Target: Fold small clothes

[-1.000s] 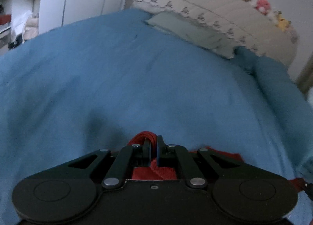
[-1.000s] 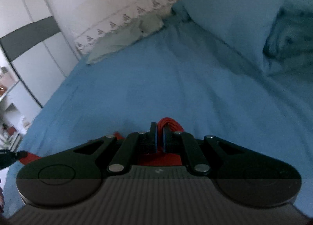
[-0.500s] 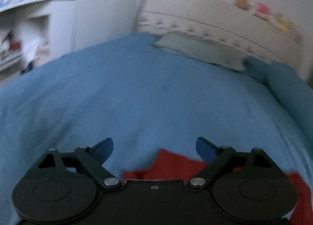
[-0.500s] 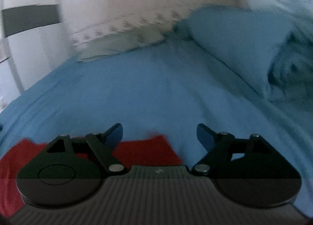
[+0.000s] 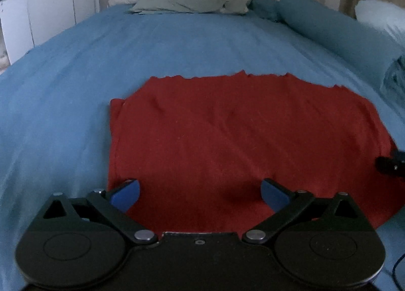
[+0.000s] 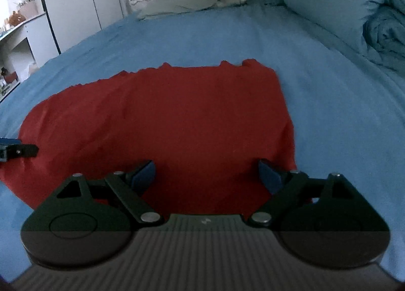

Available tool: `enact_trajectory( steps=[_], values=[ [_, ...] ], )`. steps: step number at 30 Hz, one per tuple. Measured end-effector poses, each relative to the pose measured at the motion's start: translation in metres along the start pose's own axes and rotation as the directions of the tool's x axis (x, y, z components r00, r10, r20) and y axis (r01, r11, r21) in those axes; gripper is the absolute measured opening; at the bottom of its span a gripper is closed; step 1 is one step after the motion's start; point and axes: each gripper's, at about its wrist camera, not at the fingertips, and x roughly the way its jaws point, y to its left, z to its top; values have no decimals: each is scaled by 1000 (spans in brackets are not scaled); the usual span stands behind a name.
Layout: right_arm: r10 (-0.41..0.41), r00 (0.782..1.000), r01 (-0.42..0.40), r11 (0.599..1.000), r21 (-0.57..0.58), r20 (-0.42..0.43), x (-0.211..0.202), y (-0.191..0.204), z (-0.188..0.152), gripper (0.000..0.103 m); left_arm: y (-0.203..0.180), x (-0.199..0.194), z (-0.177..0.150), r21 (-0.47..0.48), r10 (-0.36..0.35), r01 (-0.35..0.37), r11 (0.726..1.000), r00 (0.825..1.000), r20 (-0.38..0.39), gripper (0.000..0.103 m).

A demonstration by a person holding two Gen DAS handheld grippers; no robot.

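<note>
A red garment point(image 5: 243, 139) lies spread flat on the blue bedsheet point(image 5: 177, 43), folded into a rough rectangle. It also shows in the right wrist view point(image 6: 164, 119). My left gripper point(image 5: 201, 193) is open and empty, above the garment's near left part. My right gripper point(image 6: 206, 174) is open and empty, above the garment's near right part. The right gripper's tip point(image 5: 391, 163) shows at the right edge of the left wrist view. The left gripper's tip point(image 6: 17, 152) shows at the left edge of the right wrist view.
A grey-green pillow point(image 5: 187, 2) lies at the headboard. A blue bolster pillow point(image 5: 336, 30) and a bunched teal blanket point(image 6: 384, 33) lie along the right side. White wardrobes point(image 6: 76, 5) and shelves stand to the left of the bed.
Both grippers were shut on the red garment's edge one second ago. They opened, let it go, and pulled back toward me. The garment now lies flat on the sheet.
</note>
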Motion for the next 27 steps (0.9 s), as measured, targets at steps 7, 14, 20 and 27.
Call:
enact_trajectory(
  steps=[7,14,20,27],
  values=[
    [-52,999,52,999,-11,-7,-14,11,11,103,0,-9,17,-3,21,-21,1000,997,-77,100],
    [-77,994,78,997,0,72,-102,24,29,103,-48,-93,20,101,30,-42,994,993,118,103],
    [-132,991,127,981,144,27,-141,22,4,103,-74,-84,4,-24,-55,57,998,997,47,103],
    [-115,993,92,898,431,29,-122,-2,-53,103,-97,-65,-2,-38,-82,82,996,997,2,103]
  ],
)
